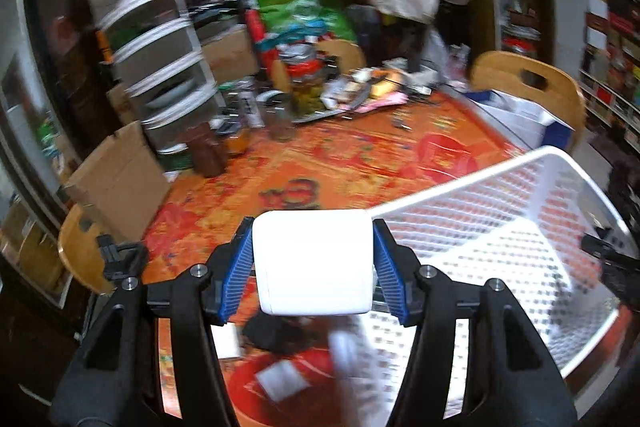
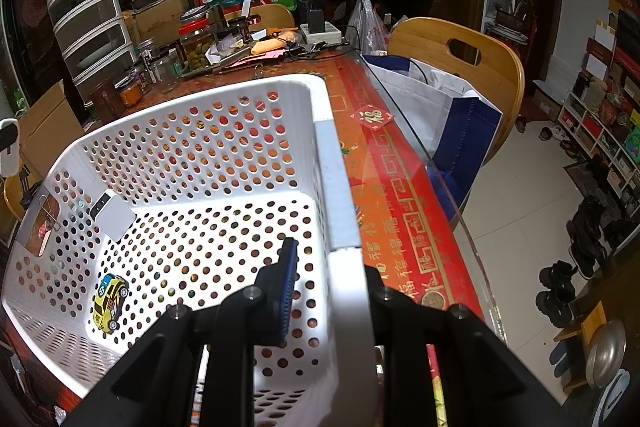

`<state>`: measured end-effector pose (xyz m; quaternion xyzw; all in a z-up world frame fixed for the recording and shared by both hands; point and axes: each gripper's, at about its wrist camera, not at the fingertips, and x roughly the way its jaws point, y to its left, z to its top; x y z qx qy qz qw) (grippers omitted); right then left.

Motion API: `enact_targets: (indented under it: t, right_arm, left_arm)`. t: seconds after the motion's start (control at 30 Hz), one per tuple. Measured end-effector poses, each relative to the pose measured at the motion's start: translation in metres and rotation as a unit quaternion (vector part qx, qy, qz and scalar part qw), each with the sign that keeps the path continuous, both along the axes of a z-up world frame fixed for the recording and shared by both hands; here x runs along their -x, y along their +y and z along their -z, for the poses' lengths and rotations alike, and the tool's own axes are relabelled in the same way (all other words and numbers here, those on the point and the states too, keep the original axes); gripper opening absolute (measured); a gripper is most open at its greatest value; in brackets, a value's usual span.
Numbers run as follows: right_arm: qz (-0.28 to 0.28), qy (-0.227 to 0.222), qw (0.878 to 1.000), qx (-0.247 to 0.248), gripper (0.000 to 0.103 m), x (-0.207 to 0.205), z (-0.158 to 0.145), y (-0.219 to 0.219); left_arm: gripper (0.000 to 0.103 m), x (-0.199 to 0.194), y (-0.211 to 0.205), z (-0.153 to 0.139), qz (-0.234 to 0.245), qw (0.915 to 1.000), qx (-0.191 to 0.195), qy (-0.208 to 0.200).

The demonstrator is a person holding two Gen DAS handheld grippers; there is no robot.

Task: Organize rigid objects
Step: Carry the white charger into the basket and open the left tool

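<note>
- Jaws of the left gripper (image 1: 313, 267) are clamped on a white box (image 1: 314, 263), blue pads pressed to its two side faces, held above the desk (image 1: 340, 163) just beside the white perforated basket (image 1: 532, 239)
- Jaws of the right gripper (image 2: 326, 287) are closed on the basket's near rim (image 2: 348, 291), one blue pad inside the wall, the other finger outside
- Box looks like smooth, stiff plastic and probably light; its glossy sides may slip, so the flat opposite faces near the middle are the sensible hold, as now
- Basket wall seems thin and somewhat springy; gripping at the solid rim band rather than the holed wall should keep it steady
- Right wrist view alone shows the basket's inside: a yellow toy car (image 2: 109, 301) on the floor and a small white block (image 2: 112, 213) against the far wall
- Left wrist view alone shows the held box and, blurred below it, a dark item and white scraps on the desk
</note>
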<state>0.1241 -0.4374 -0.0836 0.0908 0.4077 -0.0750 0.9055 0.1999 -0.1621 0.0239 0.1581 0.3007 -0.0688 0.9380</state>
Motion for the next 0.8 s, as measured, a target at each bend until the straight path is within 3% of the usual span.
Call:
enact_targets:
  t: [0.27,0.4,0.8]
  right_arm:
    - [-0.004,-0.002,1.0,-0.006,0.02,-0.001,0.003,0.001]
    - [-0.007,-0.002,1.0,-0.009,0.02,-0.001,0.003,0.001]
    - [-0.011,-0.004,1.0,-0.013,0.02,0.001,0.002,-0.001]
  left_arm:
    - [0.054,-0.001,-0.074,0.042,0.063,0.9941,-0.039,0.08]
    - [0.054,-0.005,-0.099,0.066,0.09,0.9865,-0.057,0.124]
    - [0.054,-0.027,-0.115,0.1,0.108,0.974,-0.092,0.177]
